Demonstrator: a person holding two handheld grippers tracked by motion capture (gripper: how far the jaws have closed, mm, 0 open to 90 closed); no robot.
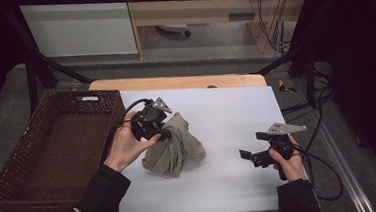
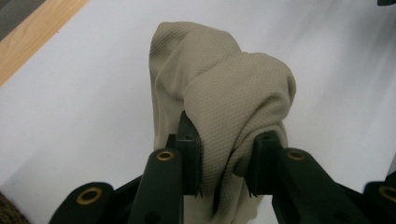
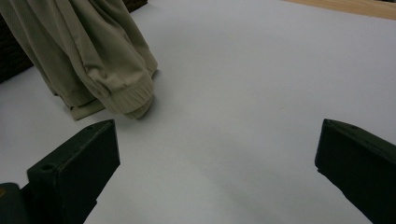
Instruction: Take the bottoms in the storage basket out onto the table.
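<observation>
I have the beige garment (image 1: 175, 146) pinched near its top in my left hand-held gripper (image 1: 164, 133), and I hold it there so that the rest of the cloth hangs down in folds and its lower part settles in a heap on the white sheet covering the bench (image 1: 226, 108). In my left gripper view the cloth (image 2: 219, 93) bulges up between and over the two jaws, which are drawn in close on a thick fold, pressing it from both sides; that grip looks firm enough to carry the piece. The wicker basket (image 1: 10, 168) stands just beside the bench on my left, open and with nothing in it that I can see, so I judge it is where the garment is meant to go, and gripping high keeps the hanging part short for the swing across.

My right hand-held gripper (image 1: 252, 156) waits well apart from the cloth on the right of the bench, low over the white sheet. Its jaws stand wide apart with nothing between them. From its own view the ribbed cuff (image 3: 128, 100) of the garment rests on the sheet ahead of the left jaw, not touching it.
</observation>
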